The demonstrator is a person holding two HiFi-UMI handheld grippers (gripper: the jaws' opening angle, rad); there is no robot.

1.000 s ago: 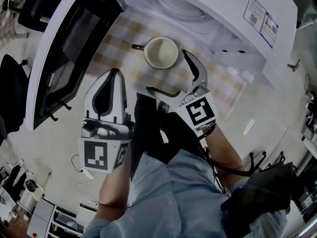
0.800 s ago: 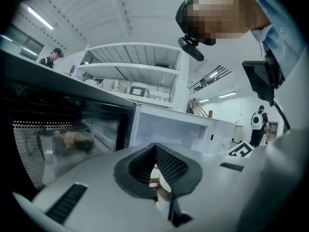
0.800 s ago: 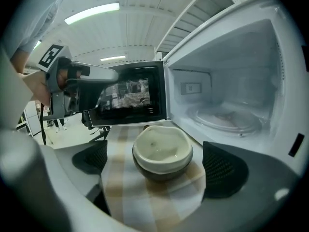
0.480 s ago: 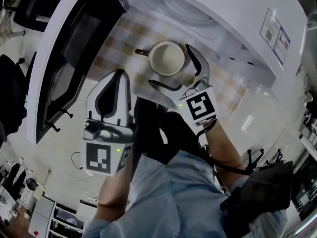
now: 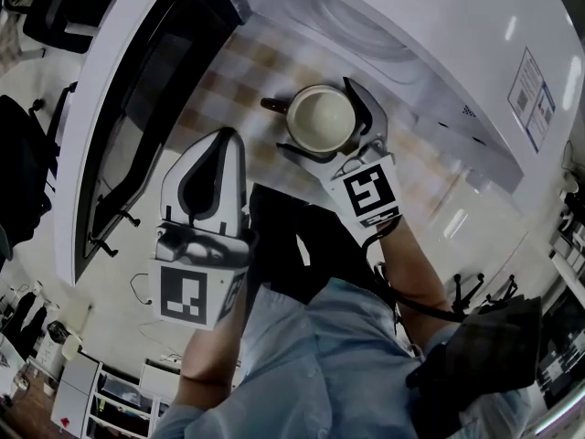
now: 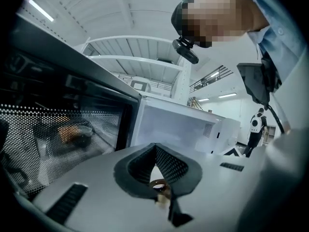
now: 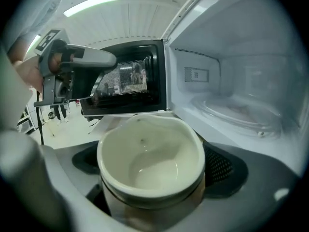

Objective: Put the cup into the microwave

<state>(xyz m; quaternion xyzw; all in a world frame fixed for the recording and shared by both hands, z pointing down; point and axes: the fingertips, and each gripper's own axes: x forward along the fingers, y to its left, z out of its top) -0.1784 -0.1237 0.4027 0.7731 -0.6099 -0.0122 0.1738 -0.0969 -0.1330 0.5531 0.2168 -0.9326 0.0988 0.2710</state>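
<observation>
A cream cup (image 5: 324, 108) with a dark handle (image 5: 272, 105) stands on the checkered cloth in front of the open microwave (image 5: 411, 26). My right gripper (image 5: 315, 128) is shut on the cup, one finger on each side of it. In the right gripper view the cup (image 7: 149, 144) fills the space between the jaws of the right gripper (image 7: 154, 170), and it looks empty. The microwave cavity with its glass turntable (image 7: 241, 112) lies just beyond. My left gripper (image 5: 224, 135) hovers left of the cup with its jaws shut on nothing. The left gripper (image 6: 155, 149) points toward the microwave door (image 6: 63, 129).
The microwave door (image 5: 137, 90) swings out to the left, its dark window facing my left gripper. The checkered cloth (image 5: 228, 71) covers the counter between door and cavity. The person's sleeve and dark clothing fill the lower head view. Office chairs stand at far left.
My right gripper has moved forward to the cup and its jaws have closed round it; earlier they stood wide open just short of it. The left gripper has hardly moved.
</observation>
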